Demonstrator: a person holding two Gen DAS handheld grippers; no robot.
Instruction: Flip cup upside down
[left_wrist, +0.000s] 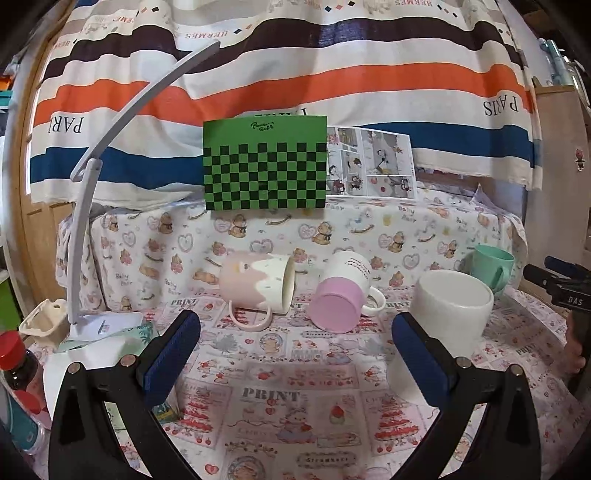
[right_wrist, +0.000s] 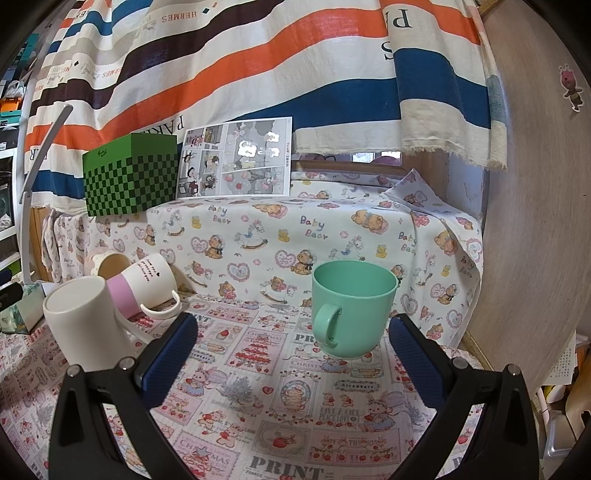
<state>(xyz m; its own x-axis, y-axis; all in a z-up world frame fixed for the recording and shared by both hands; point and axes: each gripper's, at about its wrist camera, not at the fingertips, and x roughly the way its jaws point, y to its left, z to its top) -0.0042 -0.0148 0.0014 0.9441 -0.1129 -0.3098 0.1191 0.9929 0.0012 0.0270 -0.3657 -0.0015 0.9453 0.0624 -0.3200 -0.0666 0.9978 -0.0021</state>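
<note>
Now you face four cups, left to right: a pink-and-white ceramic mug (left_wrist: 258, 286) and a white-and-lilac mug (left_wrist: 341, 291) lying down, a white mug (left_wrist: 448, 308) already inverted, and an upright mint-green plastic cup (right_wrist: 352, 308) near the wooden panel (right_wrist: 535, 221). Your left gripper (left_wrist: 295, 349) and right gripper (right_wrist: 291, 350) gape empty over bare printed cloth (right_wrist: 277, 406).
</note>
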